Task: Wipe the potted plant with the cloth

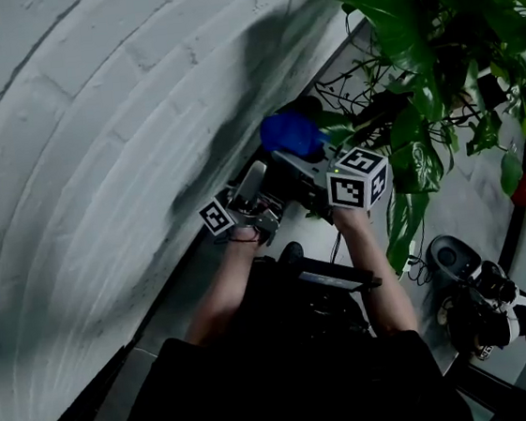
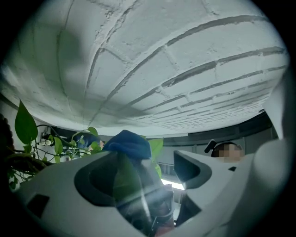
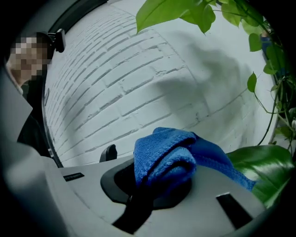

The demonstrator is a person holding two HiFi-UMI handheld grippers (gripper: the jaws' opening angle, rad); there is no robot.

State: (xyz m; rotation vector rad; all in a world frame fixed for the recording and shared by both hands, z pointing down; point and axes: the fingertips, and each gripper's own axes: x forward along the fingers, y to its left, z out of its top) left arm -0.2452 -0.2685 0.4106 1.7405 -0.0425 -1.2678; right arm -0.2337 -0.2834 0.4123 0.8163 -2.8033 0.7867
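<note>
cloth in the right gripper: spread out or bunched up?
Bunched up. The right gripper view shows the cloth folded over itself in a wad, pinched in the right gripper.

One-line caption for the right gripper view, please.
Right gripper clamps a folded blue cloth near a green leaf, white brick wall behind.

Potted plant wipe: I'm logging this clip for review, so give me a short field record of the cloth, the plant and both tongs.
cloth: folded blue terry cloth, bunched up
right tongs: shut on the cloth
left tongs: open, with a green leaf between them, apparently unclamped
plant: leafy green potted plant, up and right of both tongs in the head view
backdrop: white brick wall
</note>
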